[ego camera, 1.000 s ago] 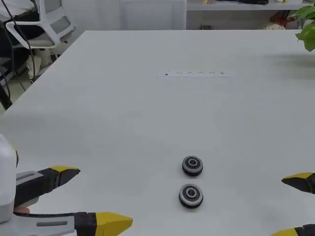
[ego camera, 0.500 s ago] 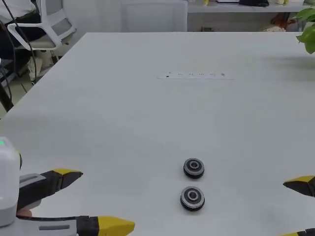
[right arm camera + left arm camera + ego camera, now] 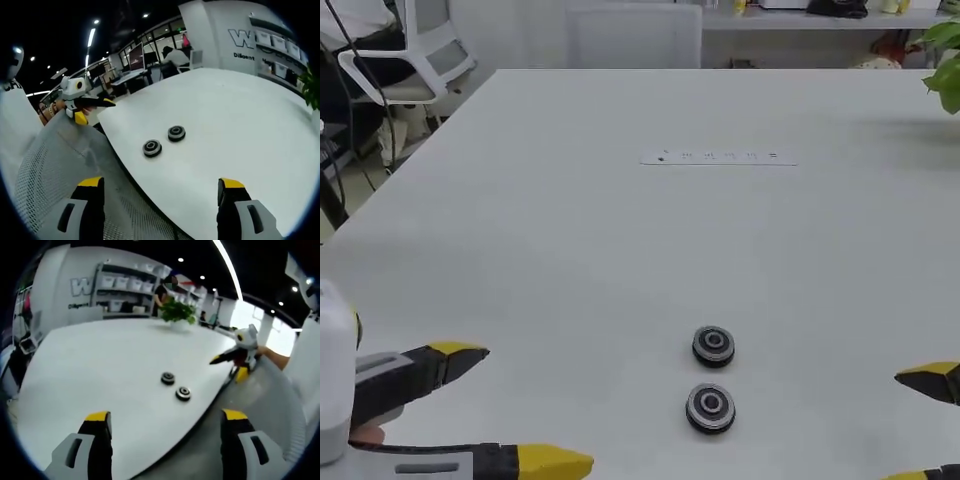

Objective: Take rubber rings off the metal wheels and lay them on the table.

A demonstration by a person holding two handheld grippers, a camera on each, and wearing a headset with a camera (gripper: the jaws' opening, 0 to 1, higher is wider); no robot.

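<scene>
Two small metal wheels with black rubber rings lie flat on the white table, one [image 3: 713,346] just beyond the other [image 3: 709,409], near the front edge. My left gripper [image 3: 515,405] is at the lower left, open, its yellow-tipped jaws wide apart and empty. At the lower right my right gripper [image 3: 925,425] is open too, cut off by the frame. The wheels [image 3: 169,378] [image 3: 183,393] sit well ahead in the left gripper view, and the right gripper [image 3: 235,354] shows beyond them. In the right gripper view the wheels [image 3: 176,133] [image 3: 152,148] lie ahead, the left gripper [image 3: 82,105] behind them.
A flush power-socket strip [image 3: 718,156] is set into the table's middle. An office chair [image 3: 415,55] stands at the far left, and plant leaves [image 3: 945,55] reach in at the far right. A shelf runs along the back wall.
The head camera has tipped slightly, so the wheels sit a little lower in view. Both grippers stay open and have hardly moved.
</scene>
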